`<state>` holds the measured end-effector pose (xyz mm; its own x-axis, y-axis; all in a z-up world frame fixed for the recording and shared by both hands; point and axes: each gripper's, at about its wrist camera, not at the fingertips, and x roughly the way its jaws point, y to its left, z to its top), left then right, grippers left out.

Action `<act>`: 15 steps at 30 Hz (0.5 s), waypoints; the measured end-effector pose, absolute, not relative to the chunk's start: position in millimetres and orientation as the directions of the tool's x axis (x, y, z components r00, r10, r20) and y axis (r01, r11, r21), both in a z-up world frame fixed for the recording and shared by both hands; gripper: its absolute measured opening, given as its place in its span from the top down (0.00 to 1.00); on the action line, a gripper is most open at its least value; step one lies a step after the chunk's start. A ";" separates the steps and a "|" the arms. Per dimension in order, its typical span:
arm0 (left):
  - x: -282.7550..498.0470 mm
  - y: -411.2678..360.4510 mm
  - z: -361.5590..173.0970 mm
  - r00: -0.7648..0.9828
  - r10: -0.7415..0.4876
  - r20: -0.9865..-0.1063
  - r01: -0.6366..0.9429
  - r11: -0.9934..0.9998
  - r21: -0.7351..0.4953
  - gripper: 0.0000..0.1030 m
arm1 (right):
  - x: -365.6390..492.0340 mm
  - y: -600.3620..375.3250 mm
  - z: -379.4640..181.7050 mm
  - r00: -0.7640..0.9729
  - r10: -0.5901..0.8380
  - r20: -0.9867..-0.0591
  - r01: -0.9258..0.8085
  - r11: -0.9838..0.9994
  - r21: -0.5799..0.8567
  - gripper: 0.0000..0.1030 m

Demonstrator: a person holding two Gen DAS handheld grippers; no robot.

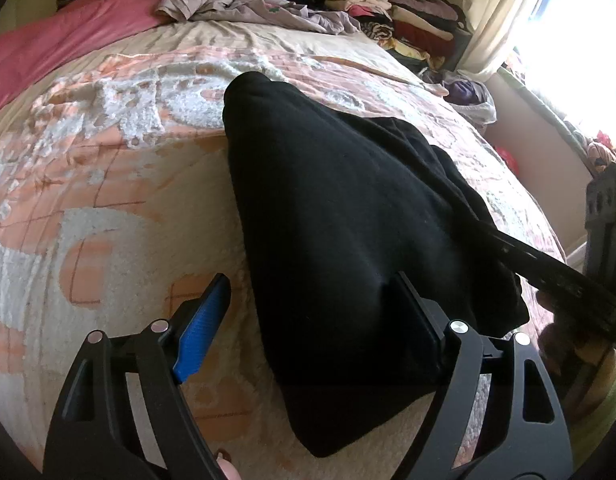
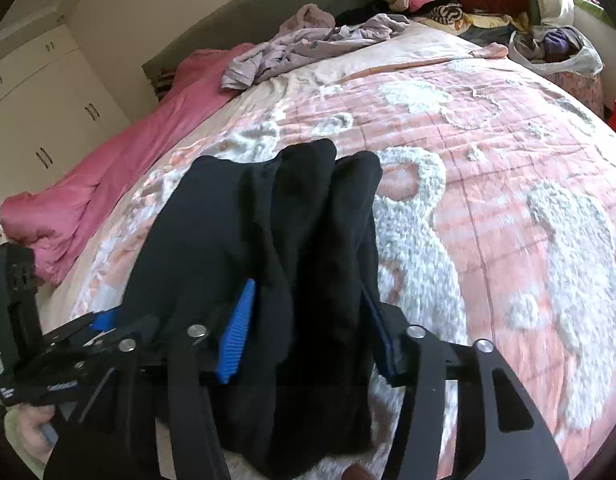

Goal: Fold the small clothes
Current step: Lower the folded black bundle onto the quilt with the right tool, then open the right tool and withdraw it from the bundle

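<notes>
- Garment (image 1: 340, 216): black, folded into a thick bundle, lying on the bedspread (image 1: 108, 184) near the front edge of the bed.
- Left gripper (image 1: 312, 312): jaws spread wide. The blue pad (image 1: 204, 328) stands clear on the garment's left side; the other finger rests against the cloth's top. No clamping visible.
- Right gripper (image 2: 304, 320): jaws parted, straddling the garment's right-hand folds. Cloth lies between the fingers; whether the pads press on it cannot be told.
- In the right wrist view, the garment shows several lengthwise folds running away from the camera.
- Background: a pink blanket (image 1: 68, 36) along the bed's left side, a lilac heap (image 1: 244, 4) at the head, stacked clothes (image 1: 396, 12) beside the window.
</notes>
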<state>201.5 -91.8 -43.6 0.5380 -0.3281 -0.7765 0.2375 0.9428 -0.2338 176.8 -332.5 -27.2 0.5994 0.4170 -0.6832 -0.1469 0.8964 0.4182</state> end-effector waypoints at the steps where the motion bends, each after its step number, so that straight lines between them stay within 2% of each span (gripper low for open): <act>1: 200.1 -91.4 -43.1 0.538 -0.327 -0.777 0.239 0.943 -0.231 0.29 | 172.7 -332.5 -25.4 0.596 0.417 -0.687 -0.151 0.898 0.414 0.49; 6: 192.0 -88.9 -39.4 0.538 -0.323 -0.778 0.251 0.943 -0.218 0.29 | 151.8 -331.5 -24.7 0.561 0.434 -0.705 -0.158 0.892 0.424 0.31; 11: 185.0 -89.4 -40.5 0.534 -0.316 -0.784 0.261 0.944 -0.203 0.28 | 146.9 -326.6 -40.0 0.557 0.317 -0.768 -0.086 0.941 0.327 0.33; 15: 185.8 -89.6 -47.0 0.525 -0.310 -0.793 0.257 0.946 -0.199 0.27 | 148.1 -325.6 -51.0 0.556 0.320 -0.767 -0.084 0.940 0.331 0.33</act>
<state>185.8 -89.6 -47.0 0.5251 -0.3095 -0.7927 0.2565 0.9458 -0.1993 148.1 -325.6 -51.0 0.5558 0.3200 -0.7672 -0.0842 0.9399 0.3310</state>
